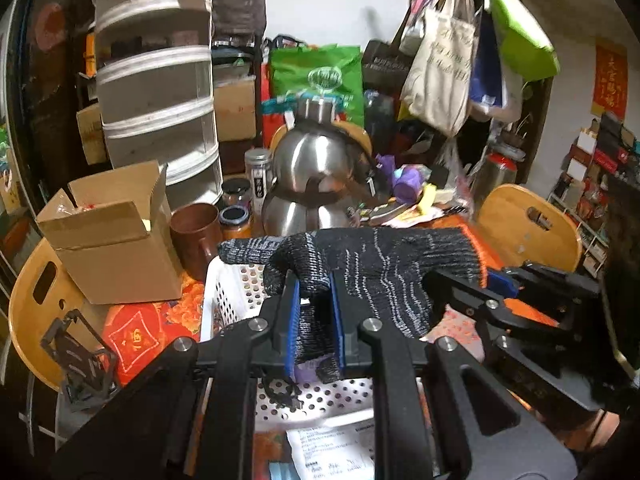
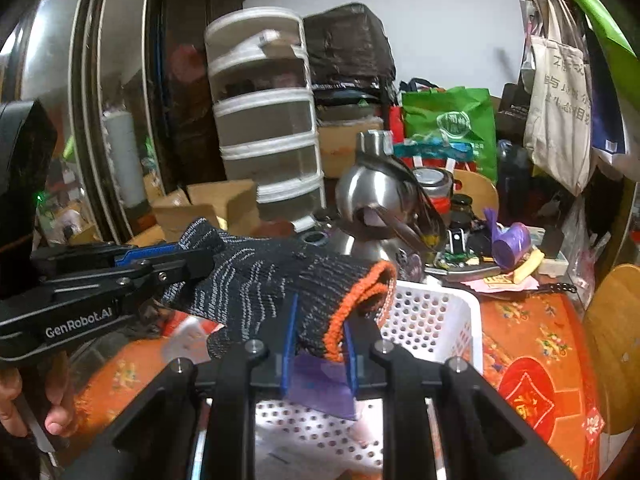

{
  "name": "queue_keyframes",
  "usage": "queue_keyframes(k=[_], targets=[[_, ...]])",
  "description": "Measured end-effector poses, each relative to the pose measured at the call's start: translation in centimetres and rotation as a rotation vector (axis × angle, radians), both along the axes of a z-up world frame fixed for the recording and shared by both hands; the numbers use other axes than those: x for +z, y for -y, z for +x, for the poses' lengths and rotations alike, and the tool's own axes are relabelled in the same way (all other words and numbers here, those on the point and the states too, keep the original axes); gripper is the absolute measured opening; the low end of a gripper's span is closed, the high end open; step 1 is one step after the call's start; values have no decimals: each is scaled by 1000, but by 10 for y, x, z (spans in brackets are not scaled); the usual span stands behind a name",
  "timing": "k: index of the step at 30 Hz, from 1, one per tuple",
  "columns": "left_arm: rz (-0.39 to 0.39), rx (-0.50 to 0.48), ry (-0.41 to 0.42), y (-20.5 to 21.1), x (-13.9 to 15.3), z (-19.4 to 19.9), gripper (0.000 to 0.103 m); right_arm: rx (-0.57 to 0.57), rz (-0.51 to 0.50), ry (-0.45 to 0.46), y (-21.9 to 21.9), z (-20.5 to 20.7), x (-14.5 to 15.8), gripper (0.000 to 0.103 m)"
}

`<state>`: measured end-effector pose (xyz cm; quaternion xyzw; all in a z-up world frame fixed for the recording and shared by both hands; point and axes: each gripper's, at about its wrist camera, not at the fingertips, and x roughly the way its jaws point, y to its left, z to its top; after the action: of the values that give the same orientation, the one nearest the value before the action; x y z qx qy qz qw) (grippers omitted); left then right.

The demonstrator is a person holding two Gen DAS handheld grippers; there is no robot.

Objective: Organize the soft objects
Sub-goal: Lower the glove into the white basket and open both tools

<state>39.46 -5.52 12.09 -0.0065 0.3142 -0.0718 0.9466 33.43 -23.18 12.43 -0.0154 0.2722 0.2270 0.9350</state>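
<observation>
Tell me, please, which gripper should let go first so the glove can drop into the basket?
Probably the left gripper. It pinches only the glove by a finger, while the right gripper clamps the orange cuff directly above the white basket, so it can lower the glove in.

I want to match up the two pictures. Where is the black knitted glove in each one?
Left wrist view: the glove stretches across the middle, a finger pinched in the left gripper.
Right wrist view: the glove lies centre-left, its orange cuff in the right gripper.
Shared landmark: white basket underneath.
</observation>
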Motion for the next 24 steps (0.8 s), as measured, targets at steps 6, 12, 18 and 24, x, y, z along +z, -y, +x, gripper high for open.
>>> queue_keyframes(k=[6,12,18,24], targets=[[13,13,-45,1,-27,33,13,-17,-43,-51,-6,28,-14,18],[12,25,-99,-3,-55,55,16,-29,-36,-136,-7,53,-38,24],[-27,80,-97,-28,-73,54,80,-117,-90,-131,7,54,-53,84],[-66,64,-148,-39,-81,42,80,-158,-18,-220,32,53,-57,84]])
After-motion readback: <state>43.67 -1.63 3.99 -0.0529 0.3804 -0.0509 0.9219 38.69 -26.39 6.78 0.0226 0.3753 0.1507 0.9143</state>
